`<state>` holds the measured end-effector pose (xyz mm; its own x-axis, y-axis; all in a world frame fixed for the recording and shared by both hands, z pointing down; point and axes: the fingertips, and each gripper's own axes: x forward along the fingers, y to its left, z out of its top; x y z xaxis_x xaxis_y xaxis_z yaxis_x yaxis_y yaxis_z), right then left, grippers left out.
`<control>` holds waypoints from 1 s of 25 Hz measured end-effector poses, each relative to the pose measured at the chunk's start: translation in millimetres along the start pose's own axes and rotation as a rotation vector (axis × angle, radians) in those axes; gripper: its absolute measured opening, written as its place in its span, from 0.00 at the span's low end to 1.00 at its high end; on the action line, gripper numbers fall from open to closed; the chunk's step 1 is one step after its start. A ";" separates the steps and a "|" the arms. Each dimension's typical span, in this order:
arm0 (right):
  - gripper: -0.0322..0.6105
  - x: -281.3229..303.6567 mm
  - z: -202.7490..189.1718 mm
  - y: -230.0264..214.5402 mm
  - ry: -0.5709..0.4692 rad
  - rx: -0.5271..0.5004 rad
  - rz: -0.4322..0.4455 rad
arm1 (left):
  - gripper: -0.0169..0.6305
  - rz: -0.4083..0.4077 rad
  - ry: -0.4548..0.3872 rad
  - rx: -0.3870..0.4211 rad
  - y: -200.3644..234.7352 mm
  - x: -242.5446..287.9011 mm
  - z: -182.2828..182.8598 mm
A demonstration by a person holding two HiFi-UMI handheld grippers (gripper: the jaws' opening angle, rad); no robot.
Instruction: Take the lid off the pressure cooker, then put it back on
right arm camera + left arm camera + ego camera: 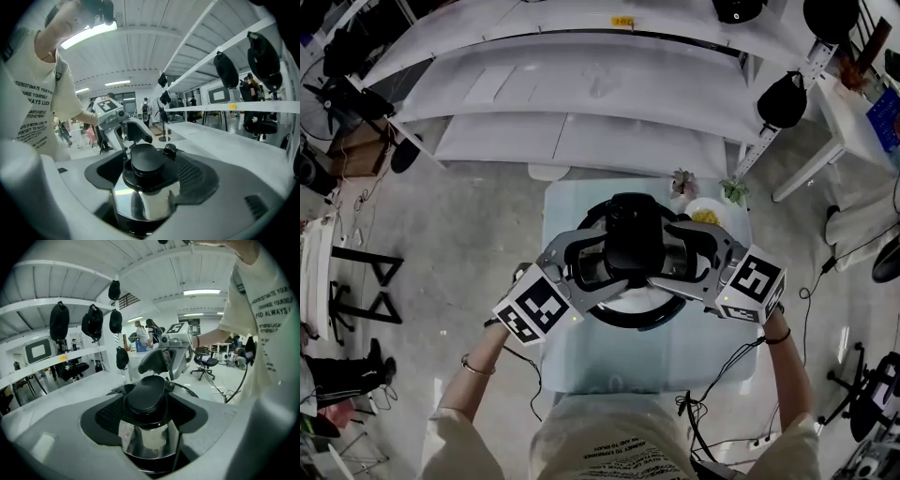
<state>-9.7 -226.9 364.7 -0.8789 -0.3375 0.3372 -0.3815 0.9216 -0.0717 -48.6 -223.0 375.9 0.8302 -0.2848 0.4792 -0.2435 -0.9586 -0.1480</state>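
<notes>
I have both grippers on the lid's black knob [633,230], which is round, matte and stepped, from opposite sides. The left gripper [598,261] and the right gripper [675,258] are each closed against it. Their grey plastic jaws carry ribbed black pads that cup the knob. The pressure cooker [628,322] shows as a dark circular rim at the middle of the pale, glossy table [572,366], straight in front of me.

From above the grippers cover most of the lid [150,441], so I cannot tell whether it is seated or raised. The left gripper view shows polished, mirror-like steel under the knob, with a small paper label [125,432] stuck on it. The right gripper view shows the same bright steel and a small black valve cap [168,149] just behind the knob, which the left gripper view does not show.
</notes>
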 end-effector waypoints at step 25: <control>0.48 35.0 -20.3 10.3 0.212 -0.159 0.266 | 0.46 -0.196 0.058 0.050 -2.8 25.6 -4.6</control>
<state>-38.6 -225.3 394.8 -0.8561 -0.0502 0.5143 -0.0836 0.9956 -0.0421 -29.0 -227.6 392.5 0.8284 -0.0938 0.5522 -0.0533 -0.9946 -0.0890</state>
